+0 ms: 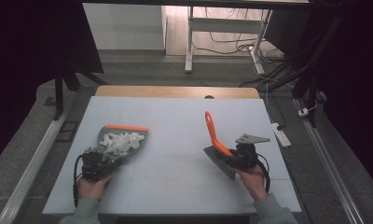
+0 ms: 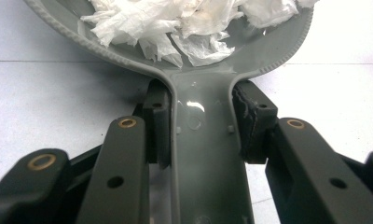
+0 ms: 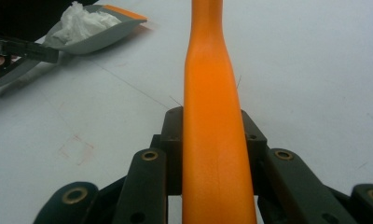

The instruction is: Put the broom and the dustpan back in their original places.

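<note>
Dustpan (image 1: 121,142), grey with an orange lip, sits at the lower left of the high view, loaded with crumpled white paper scraps (image 1: 123,141). The left claw (image 1: 97,164) is clamped on its flat handle, both pads pressed against the handle's edges in the left gripper view, which probably keeps the pan level so the paper stays in. Behind it, the left hand (image 1: 92,185) comes up from the bottom edge, forearm angled slightly inward. At the lower right, the right claw (image 1: 235,158) grips the orange handle of a brush (image 1: 216,140); the handle slants up and away, and the grey head hangs low near the desk (image 1: 175,116), seemingly ready to sweep. The 2 tools are well apart.
</note>
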Motion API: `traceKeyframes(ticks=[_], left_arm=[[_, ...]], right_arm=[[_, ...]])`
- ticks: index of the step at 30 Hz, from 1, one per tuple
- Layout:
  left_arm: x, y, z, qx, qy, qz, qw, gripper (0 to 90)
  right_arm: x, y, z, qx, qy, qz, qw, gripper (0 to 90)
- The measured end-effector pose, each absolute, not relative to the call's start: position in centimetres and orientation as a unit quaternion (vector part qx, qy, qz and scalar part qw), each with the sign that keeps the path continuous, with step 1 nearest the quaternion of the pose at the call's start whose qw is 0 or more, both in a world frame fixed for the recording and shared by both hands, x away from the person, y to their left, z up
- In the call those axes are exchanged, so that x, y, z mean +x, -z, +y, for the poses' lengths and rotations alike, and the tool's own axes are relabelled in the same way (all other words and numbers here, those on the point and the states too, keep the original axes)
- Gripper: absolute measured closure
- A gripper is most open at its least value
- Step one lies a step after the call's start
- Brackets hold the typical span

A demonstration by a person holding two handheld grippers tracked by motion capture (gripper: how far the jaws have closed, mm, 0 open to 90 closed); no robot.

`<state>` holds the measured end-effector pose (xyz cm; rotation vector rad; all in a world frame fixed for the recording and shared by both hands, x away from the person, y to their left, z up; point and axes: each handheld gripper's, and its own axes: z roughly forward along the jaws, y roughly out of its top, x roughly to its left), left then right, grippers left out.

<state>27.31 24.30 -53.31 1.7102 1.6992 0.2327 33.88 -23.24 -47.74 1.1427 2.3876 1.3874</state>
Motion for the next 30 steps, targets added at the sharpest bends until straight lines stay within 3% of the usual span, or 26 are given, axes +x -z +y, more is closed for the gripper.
traceKeyframes(ticks=[20,30], left_arm=[[27.5,53.7,24.2,0.663,-0.086,0.655,0.353,59.9],[27.2,53.4,24.1,0.666,-0.102,0.649,0.354,37.4]], right_arm=[[35.3,50.3,-24.1,0.441,-0.419,0.792,0.050,70.6],[36.1,50.5,-24.8,0.438,-0.407,0.799,0.059,69.4]])
